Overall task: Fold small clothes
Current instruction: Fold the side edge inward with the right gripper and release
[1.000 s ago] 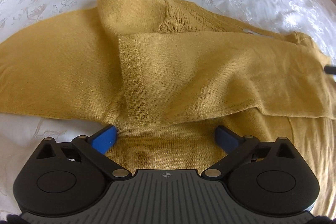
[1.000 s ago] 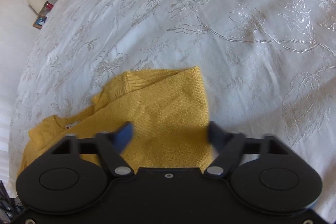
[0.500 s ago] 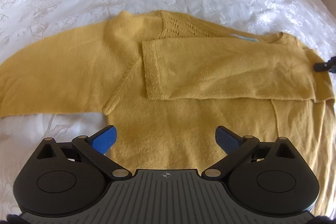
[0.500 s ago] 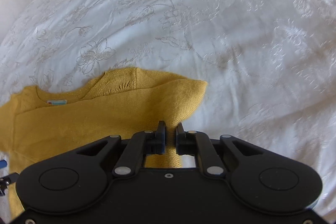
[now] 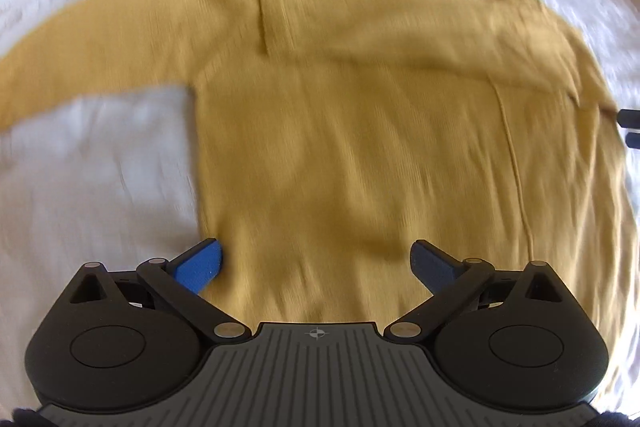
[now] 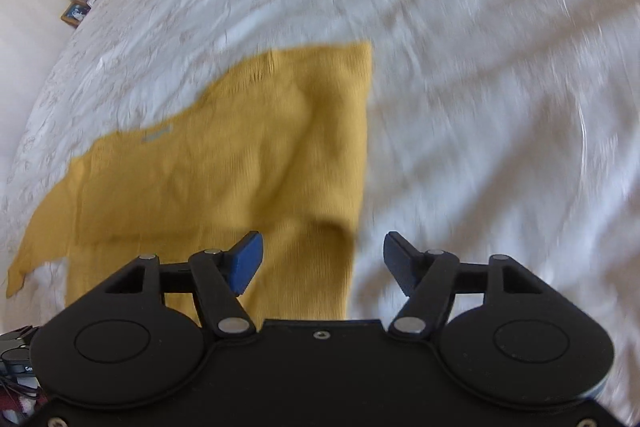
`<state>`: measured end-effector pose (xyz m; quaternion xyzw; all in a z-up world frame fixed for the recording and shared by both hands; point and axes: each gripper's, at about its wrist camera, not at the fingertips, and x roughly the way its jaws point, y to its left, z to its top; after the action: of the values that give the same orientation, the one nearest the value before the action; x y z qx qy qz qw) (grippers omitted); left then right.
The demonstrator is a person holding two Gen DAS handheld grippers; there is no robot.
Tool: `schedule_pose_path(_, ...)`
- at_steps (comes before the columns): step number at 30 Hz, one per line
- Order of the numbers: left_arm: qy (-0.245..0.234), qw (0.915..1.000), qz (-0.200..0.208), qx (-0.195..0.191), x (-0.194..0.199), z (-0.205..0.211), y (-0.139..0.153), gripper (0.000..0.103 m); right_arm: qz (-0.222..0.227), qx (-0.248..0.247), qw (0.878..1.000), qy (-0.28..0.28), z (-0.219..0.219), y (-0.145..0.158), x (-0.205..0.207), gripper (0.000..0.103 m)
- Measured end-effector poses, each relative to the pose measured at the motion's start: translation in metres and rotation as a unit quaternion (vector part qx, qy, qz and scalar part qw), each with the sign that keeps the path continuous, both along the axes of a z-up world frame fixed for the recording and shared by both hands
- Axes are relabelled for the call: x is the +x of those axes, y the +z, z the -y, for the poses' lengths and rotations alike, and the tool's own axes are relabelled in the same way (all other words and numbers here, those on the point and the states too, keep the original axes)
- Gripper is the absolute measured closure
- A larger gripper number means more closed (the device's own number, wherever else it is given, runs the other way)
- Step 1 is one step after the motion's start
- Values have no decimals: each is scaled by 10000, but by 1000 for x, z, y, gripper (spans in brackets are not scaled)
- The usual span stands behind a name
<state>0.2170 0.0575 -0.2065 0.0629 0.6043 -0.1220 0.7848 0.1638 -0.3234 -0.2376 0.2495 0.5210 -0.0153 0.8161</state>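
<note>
Sweater [image 6: 224,179] neck label [image 6: 157,134] blurred, unreadable, on white bedspread [image 6: 480,107].

Bright daylight fills both views, glaring off the white bed [image 6: 480,107], while motion blur smears the sweater [image 5: 360,147] and bedding, fisheye distortion bends the edges, and soft shadows fall ahead of each sharp tool body.

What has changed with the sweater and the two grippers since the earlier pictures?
The right gripper was shut on the sweater half a second ago; its jaws are opening now and nothing is between them. Both grippers drew back, so more sweater shows. One sleeve stays folded across the chest. The left gripper stays open.
</note>
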Motion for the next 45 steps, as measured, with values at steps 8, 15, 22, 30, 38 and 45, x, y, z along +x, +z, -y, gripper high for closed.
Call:
schedule_pose_path(8, -126, 9999, -51, 91, -37, 9, 1, 1, -399, -484, 9980, 66, -21, -10, -7, 96)
schedule_pose_path(15, 182, 9997, 141, 44, -59, 1, 14, 1, 44, 15, 10000, -44, -2, 1, -33, 71)
schedule_pose_path(22, 132, 9998, 111, 133, -93, 10, 14, 1, -188, 628, 9899, 1257, -21, -2, -101, 50)
schedule_pose_path(30, 235, 9997, 0, 83, -122, 28, 7, 1, -671, 559, 9773, 1929, -52, -31, -150, 50)
schedule_pose_path(38, 697, 9972, -56, -260, -125, 16, 10, 0, -1045, -182, 9792, 1732, -59, -26, -163, 91)
schedule_pose_path(45, 629, 9945, 469, -687, -110, -13, 41, 1, -593, -467, 9875, 1383, -57, 20, -161, 25)
